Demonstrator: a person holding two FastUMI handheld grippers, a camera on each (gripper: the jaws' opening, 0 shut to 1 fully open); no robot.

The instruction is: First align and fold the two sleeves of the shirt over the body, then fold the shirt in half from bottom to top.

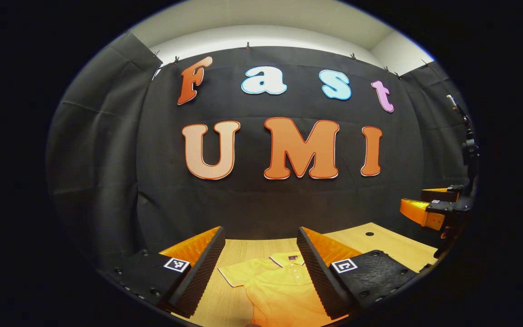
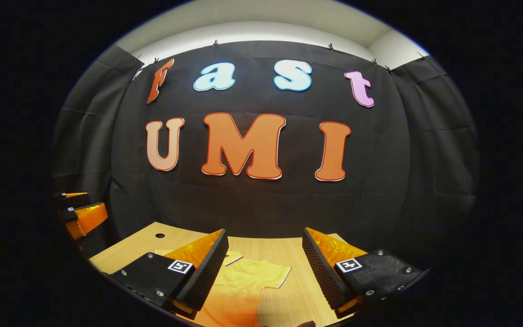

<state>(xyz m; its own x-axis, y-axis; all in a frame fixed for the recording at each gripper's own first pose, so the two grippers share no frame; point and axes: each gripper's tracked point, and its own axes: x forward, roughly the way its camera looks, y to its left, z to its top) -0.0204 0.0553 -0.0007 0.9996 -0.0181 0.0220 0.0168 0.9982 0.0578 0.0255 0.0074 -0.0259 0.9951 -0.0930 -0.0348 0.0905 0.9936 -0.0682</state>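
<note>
Evidently pre-fold: both sleeves apparently unfolded; left gripper (image 1: 261, 268) and right gripper (image 2: 263, 268) open, empty, above shirt (image 1: 279, 290) on counter (image 1: 379, 243). Next: grasp a sleeve.

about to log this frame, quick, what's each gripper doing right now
left gripper: jaws open, holding nothing, above the yellow shirt.
right gripper: jaws open, holding nothing, above the shirt's sleeve.

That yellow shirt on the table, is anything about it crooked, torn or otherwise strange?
Nothing stands out. The yellow shirt lies flat on the wooden table, collar toward the wall, both short sleeves spread out and unfolded. No tears or stains show. The left gripper and right gripper hang open above it.
</note>
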